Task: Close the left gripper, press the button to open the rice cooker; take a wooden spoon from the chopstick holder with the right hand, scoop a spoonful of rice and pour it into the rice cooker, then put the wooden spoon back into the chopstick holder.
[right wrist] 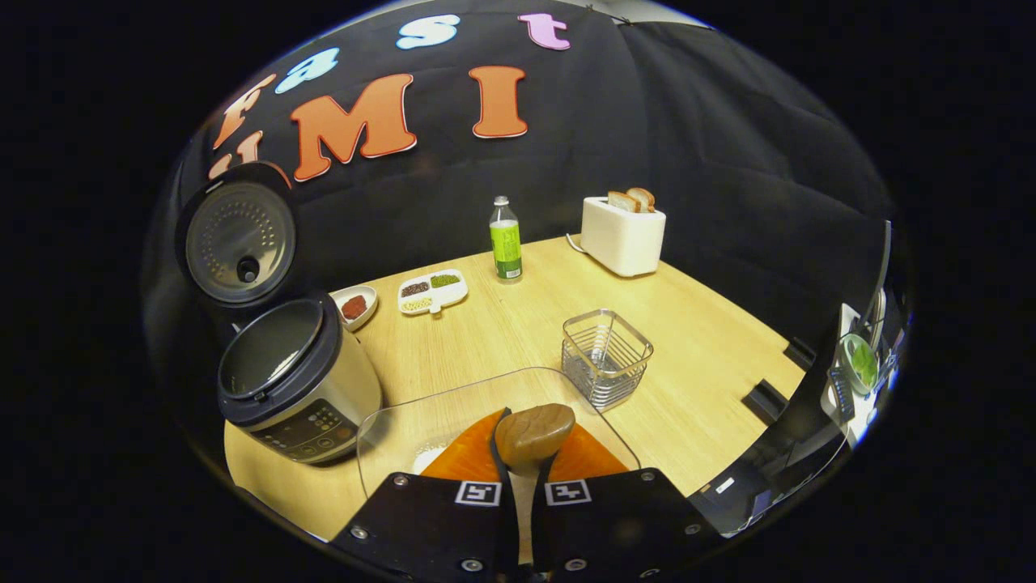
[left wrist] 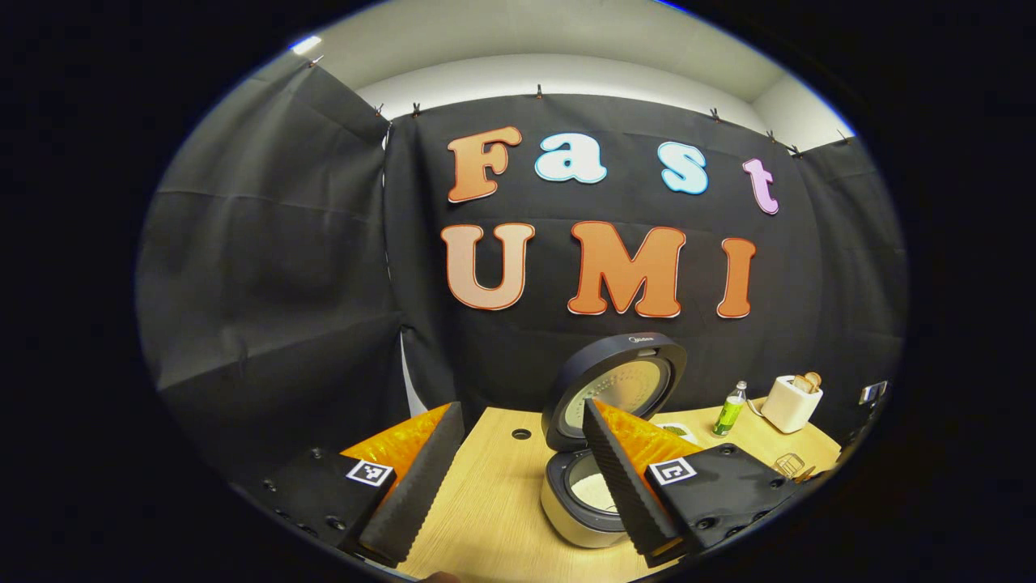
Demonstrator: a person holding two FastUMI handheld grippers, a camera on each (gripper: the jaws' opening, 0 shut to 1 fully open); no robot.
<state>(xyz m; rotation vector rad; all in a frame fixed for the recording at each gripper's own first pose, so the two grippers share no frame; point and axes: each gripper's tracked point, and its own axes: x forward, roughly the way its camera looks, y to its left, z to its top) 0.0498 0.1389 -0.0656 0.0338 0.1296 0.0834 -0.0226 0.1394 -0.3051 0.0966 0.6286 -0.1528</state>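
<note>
The rice cooker (right wrist: 301, 387) stands open at the table's left, its lid (right wrist: 239, 243) raised and the inner pot bare inside. My right gripper (right wrist: 530, 444) is shut on the wooden spoon (right wrist: 534, 433), whose handle runs back between the fingers and whose bowl points forward over a clear container (right wrist: 388, 421). A patch of white rice (right wrist: 426, 458) lies in that container. No rice shows on the spoon. The wire chopstick holder (right wrist: 607, 356) stands just beyond. My left gripper (left wrist: 521, 406) is open, held above the table before the open rice cooker (left wrist: 579, 502).
At the back of the table stand a green-labelled bottle (right wrist: 506, 239) and a white toaster (right wrist: 623, 235) with bread in it. A divided dish of grains (right wrist: 433, 291) and a small dish of red powder (right wrist: 354, 306) lie near the cooker. Equipment stands past the table's right edge.
</note>
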